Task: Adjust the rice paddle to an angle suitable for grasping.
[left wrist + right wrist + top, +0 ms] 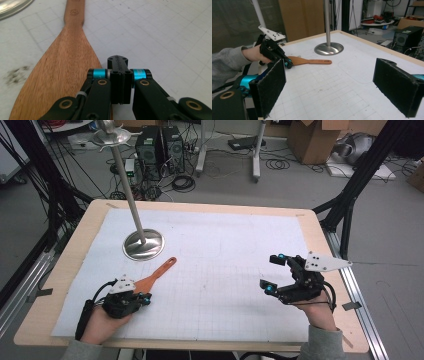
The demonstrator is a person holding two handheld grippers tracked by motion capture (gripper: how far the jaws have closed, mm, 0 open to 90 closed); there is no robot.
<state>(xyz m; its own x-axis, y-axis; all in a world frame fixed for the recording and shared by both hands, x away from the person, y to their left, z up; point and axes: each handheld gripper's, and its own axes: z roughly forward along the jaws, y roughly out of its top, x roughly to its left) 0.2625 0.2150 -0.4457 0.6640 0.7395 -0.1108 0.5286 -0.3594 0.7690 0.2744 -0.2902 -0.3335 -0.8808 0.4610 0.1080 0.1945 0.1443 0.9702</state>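
Beyond your left gripper a metal stand rises from its round base on the mat, just beside the spatula's handle end; nothing lies between your two grippers. The spatula lies flat at the mat's near left, its long axis slanting away to the right, blade towards you. Your left gripper's view shows its jaws pressed together beside the blade, holding nothing. Your right gripper hovers with jaws wide apart, well away.

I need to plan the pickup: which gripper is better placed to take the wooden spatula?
Left. The left gripper sits shut at the wooden spatula blade. The right gripper hangs open well across the table, apart from it.
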